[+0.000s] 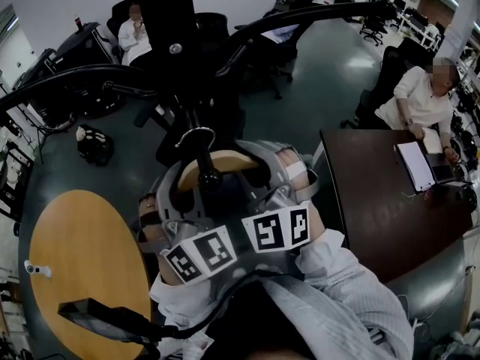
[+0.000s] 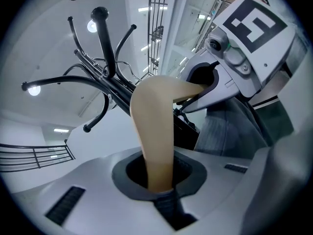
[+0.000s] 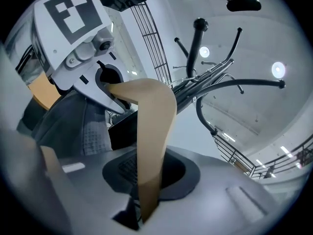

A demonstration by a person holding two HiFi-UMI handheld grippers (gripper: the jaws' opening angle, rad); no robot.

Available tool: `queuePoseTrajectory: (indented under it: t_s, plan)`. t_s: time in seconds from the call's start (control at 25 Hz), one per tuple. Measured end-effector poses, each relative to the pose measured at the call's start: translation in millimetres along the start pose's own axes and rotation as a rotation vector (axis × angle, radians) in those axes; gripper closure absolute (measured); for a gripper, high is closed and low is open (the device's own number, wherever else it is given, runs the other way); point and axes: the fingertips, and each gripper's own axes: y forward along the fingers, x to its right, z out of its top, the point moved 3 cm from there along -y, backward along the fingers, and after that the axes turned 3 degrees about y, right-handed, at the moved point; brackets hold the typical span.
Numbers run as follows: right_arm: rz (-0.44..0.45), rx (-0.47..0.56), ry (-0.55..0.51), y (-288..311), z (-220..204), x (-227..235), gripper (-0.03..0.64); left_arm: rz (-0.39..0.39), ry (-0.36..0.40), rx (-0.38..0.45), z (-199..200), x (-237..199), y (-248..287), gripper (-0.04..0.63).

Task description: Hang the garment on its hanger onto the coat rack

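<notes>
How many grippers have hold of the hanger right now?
2. The left gripper is shut on one arm of the wooden hanger; the right gripper is shut on the other arm.

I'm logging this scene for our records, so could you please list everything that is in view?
coat rack: one, black, centre, ahead of the grippers
hanger: one, tan wood, close to the rack
garment: one, grey, on the hanger
round table: one, light wood, lower left
desk: one, dark brown, right
notebook: one, white, on the desk
bag: one, black, floor at left
seated people: three, two in white, around the room
left gripper: one, grey, shut on the hanger
right gripper: one, grey, shut on the hanger
</notes>
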Motion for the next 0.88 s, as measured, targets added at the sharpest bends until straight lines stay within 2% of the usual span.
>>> queuePoseTrajectory:
  t_s: [0.32,0.72,0.88]
  plan:
    - [-0.015,0.025,-0.001,3,-1,-1,0.558,0.074,0.036,0.021,-2,-1,0,0.555]
    - [0.087,0.065,-0.012,-9,-1,-7,0.533,0.016,0.058,0.067,-4,3,-8,0.552]
    - [0.116,0.075,-0.033,-28,2,-5,0.506,-0.010,0.067,0.054,-6,3,-21,0.508]
